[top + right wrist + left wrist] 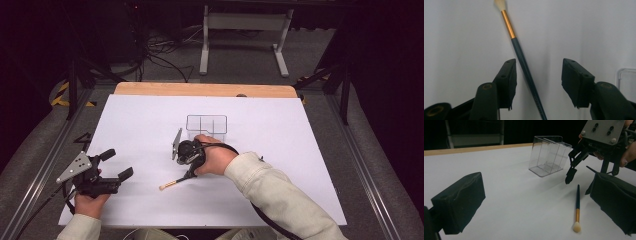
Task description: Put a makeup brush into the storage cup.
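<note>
Teal handle, gold collar, pale tuft: the brush (520, 53) lies flat on the white table (280, 150), just this side of the clear box (206, 125), and the right gripper (537, 83) is down over it. From the right gripper view the handle runs up between the two black pads, closer to the left-hand one, with daylight on both sides, so the jaws are part-way apart and not yet pressing. I read this as the pick-up step, the grasp about to land. Next move, as I judge it: bring the pads together on the handle squarely, then lift without letting the tuft drag.

The left gripper (114, 164) waits near the table's left edge, jaws wide, nothing between them. Its own view gives what the right gripper view cannot: the whole brush lying with its tuft pointing away from the box, the box's inner dividers, and the right gripper's fingertips (570, 175) hanging close above the table at the handle's dark end.
</note>
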`<action>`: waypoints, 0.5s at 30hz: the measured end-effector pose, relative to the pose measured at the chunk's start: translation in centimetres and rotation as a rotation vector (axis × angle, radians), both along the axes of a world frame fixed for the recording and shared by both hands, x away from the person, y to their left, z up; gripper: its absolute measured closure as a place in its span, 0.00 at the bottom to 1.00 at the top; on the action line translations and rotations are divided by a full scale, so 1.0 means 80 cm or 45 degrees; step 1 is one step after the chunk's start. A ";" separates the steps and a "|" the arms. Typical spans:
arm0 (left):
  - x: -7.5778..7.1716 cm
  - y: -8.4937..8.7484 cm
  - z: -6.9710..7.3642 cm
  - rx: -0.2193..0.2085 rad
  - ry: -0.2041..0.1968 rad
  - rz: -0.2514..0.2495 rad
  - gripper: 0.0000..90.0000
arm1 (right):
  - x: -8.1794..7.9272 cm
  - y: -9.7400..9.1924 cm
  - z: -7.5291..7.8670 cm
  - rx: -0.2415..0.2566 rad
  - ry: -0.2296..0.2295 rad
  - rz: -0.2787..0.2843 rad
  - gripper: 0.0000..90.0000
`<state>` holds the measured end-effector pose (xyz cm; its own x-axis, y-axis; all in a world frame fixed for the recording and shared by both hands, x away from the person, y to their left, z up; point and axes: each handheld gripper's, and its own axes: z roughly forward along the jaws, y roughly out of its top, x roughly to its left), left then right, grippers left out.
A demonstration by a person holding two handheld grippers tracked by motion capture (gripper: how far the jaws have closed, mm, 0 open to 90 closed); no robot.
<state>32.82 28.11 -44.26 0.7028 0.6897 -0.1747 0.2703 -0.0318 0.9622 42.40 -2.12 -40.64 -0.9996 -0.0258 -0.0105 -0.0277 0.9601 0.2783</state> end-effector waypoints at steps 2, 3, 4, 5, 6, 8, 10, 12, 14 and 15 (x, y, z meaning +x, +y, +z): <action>0.000 0.000 0.000 0.003 0.002 -0.005 0.00 | 0.000 0.002 -0.003 -0.016 0.002 0.007 0.53; 0.001 -0.001 0.000 0.004 -0.002 -0.005 0.00 | 0.000 0.002 -0.003 -0.016 0.002 0.007 0.53; 0.001 -0.001 0.000 0.004 -0.004 -0.005 0.00 | -0.002 0.003 -0.005 -0.033 0.006 0.005 0.53; 0.001 -0.001 0.000 0.007 -0.006 -0.009 0.00 | -0.001 0.004 -0.006 -0.040 0.008 0.016 0.54; 0.001 -0.001 0.000 0.006 -0.001 -0.012 0.00 | -0.002 0.005 -0.008 -0.050 0.014 0.021 0.55; 0.001 -0.001 0.000 0.004 0.000 -0.010 0.00 | -0.004 0.008 -0.011 -0.069 0.009 0.029 0.57; 0.001 -0.001 0.000 0.003 -0.002 -0.010 0.00 | -0.005 0.011 -0.014 -0.090 0.013 0.042 0.59; 0.001 -0.001 0.000 0.002 -0.003 -0.011 0.00 | -0.006 0.013 -0.017 -0.114 0.007 0.054 0.61; 0.002 -0.001 0.000 0.001 -0.004 -0.012 0.00 | -0.007 0.014 -0.019 -0.127 0.005 0.061 0.61; 0.002 -0.001 0.000 -0.001 -0.004 -0.013 0.00 | -0.007 0.015 -0.020 -0.130 0.004 0.060 0.62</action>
<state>32.95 28.03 -44.26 0.7100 0.6826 -0.1731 0.2673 -0.0338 0.9630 41.82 -0.93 -42.27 -0.9973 -0.0733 -0.0024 -0.0725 0.9811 0.1794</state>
